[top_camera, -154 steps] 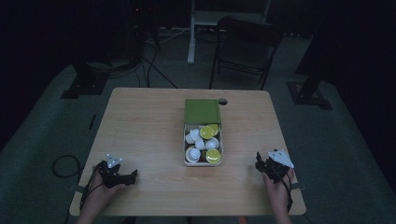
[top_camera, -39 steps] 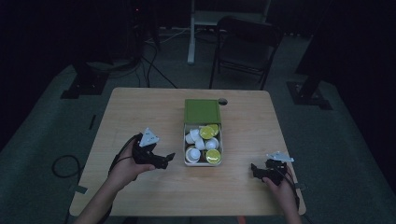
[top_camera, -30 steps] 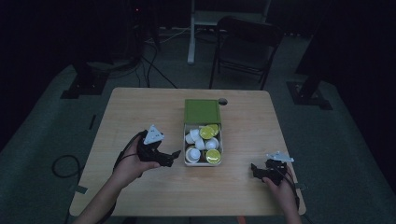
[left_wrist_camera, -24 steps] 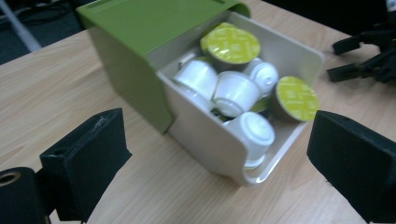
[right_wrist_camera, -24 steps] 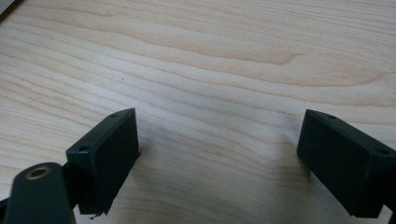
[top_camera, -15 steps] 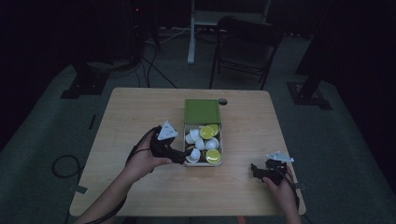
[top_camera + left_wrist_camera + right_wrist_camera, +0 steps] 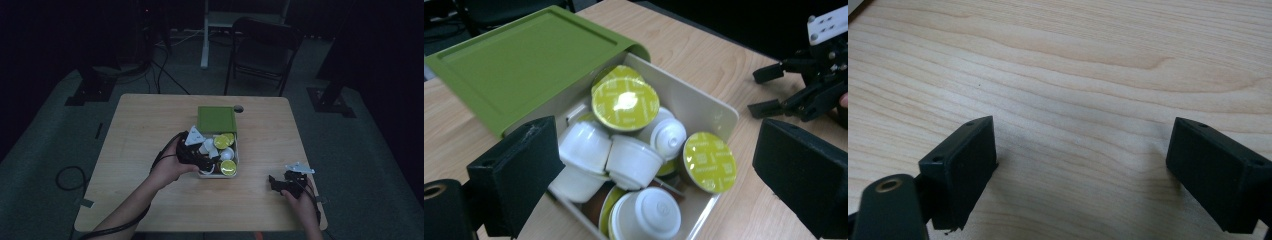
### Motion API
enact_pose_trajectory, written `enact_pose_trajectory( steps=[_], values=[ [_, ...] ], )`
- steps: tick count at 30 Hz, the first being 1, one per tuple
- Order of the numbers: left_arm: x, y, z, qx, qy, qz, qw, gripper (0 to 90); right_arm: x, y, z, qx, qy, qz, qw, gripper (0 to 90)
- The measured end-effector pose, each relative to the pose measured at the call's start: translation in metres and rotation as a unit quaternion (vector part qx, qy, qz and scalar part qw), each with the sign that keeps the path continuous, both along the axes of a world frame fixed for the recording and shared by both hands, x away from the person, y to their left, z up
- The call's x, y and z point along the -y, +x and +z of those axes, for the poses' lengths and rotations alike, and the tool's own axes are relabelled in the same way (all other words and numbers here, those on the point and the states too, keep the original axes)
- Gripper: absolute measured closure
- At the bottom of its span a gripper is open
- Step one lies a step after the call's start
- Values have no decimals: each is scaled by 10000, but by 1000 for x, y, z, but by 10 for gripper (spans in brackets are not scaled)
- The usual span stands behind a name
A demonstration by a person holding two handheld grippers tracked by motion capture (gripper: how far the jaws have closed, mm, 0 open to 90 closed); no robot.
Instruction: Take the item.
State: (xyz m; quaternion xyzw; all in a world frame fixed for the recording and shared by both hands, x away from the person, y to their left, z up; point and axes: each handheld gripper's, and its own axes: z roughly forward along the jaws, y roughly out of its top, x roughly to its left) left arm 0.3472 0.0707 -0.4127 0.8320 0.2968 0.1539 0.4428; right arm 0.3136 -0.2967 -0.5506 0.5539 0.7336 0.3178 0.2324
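Note:
A white box (image 7: 696, 109) with a green lid (image 7: 524, 65) slid back holds several coffee capsules (image 7: 625, 102), some white, some with yellow-green foil tops. In the high view the box (image 7: 237, 150) sits mid-table with its lid (image 7: 216, 119) at the far end. My left gripper (image 7: 209, 161) hovers over the box's near left part. Its jaws stand wide open (image 7: 656, 155) on either side of the capsules and touch none. My right gripper (image 7: 274, 182) rests low at the table's front right, open (image 7: 1083, 150) over bare wood.
The wooden table (image 7: 145, 125) has a small round hole (image 7: 238, 108) behind the lid. A dark chair (image 7: 260, 50) stands beyond the far edge and a cable (image 7: 70, 177) lies on the floor at the left. The right gripper (image 7: 809, 85) shows past the box.
My left gripper has travelled right from the table's left side to above the box's near end, jaws still wide. The right gripper has stayed where it was.

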Motion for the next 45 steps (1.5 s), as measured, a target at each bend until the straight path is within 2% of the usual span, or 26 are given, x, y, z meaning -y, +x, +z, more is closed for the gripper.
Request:
enact_pose_trajectory(
  steps=[13,14,15,17,25,28,33,38,40,45],
  values=[
    [23,17,-11,-69,-287,173,9994,59,0,0,0,7,-4,2,10000,122],
    [26,20,-13,10,-145,237,9996,59,0,0,0,6,-3,1,10000,123],
    [27,22,-14,2,-115,261,9996,59,0,0,0,6,-2,1,10000,123],
    [30,24,-15,-65,-150,252,9995,59,0,0,0,6,-2,2,10000,123],
    [38,35,-24,-202,147,296,9992,79,0,0,0,1,-2,33,10000,124],
    [41,38,-26,-312,130,347,9988,110,-1,0,0,0,-1,41,10000,124],
    [41,44,-29,-314,252,444,9982,137,-1,0,0,0,-1,41,10000,124],
    [44,48,-31,-331,416,434,9976,151,-1,0,0,0,-2,43,10000,124],
    [46,50,-33,-282,511,442,9973,171,0,0,0,1,-3,44,10000,124],
    [48,54,-36,-371,580,433,9967,185,0,0,0,-1,-4,43,10000,124]
  ],
)
